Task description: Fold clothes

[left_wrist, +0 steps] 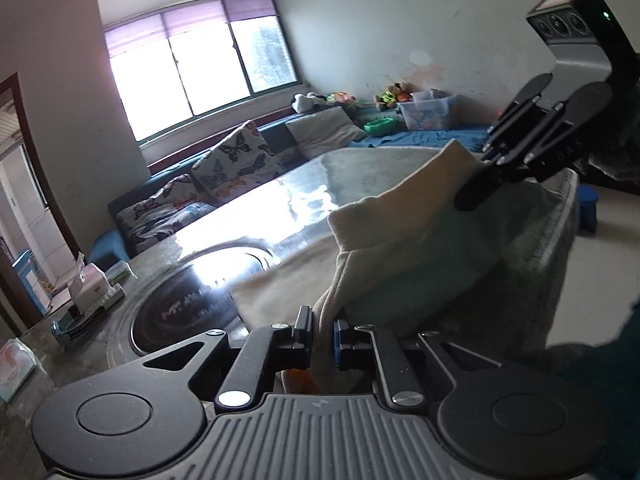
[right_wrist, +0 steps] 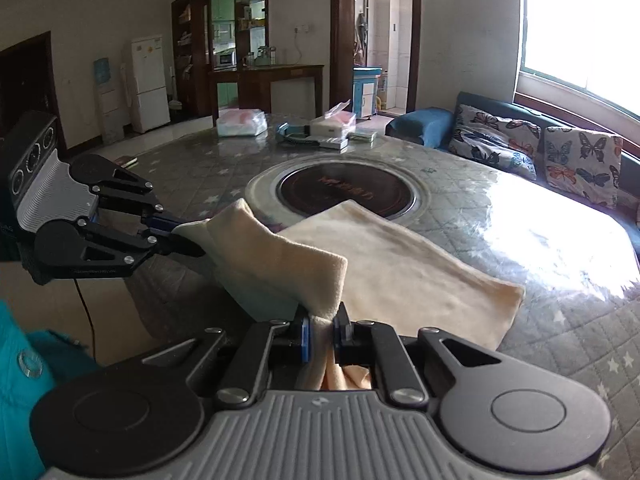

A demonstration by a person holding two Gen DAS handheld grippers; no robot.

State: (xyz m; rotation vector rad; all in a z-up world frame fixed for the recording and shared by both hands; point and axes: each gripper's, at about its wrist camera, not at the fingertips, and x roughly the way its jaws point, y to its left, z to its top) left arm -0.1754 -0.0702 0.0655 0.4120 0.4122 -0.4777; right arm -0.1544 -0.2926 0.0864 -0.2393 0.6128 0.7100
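Note:
A cream fleece garment (right_wrist: 384,256) lies partly on the table, its far part flat beside the round cooktop. Its near edge is lifted off the table between both grippers. My left gripper (left_wrist: 323,330) is shut on one corner of the cream garment (left_wrist: 384,232), cloth pinched between its pads. My right gripper (right_wrist: 322,330) is shut on the other corner. In the left wrist view the right gripper (left_wrist: 476,184) is seen at the upper right, gripping the cloth's far end. The right wrist view shows the left gripper (right_wrist: 188,240) at the left, clamped on the cloth.
The table (right_wrist: 520,216) has a quilted grey cover under glossy plastic and a round inset cooktop (right_wrist: 336,192). Tissue boxes and packets (right_wrist: 332,126) sit at its far side. A sofa with butterfly cushions (right_wrist: 540,148) runs under the window. A teal sleeve (right_wrist: 20,368) shows at the lower left.

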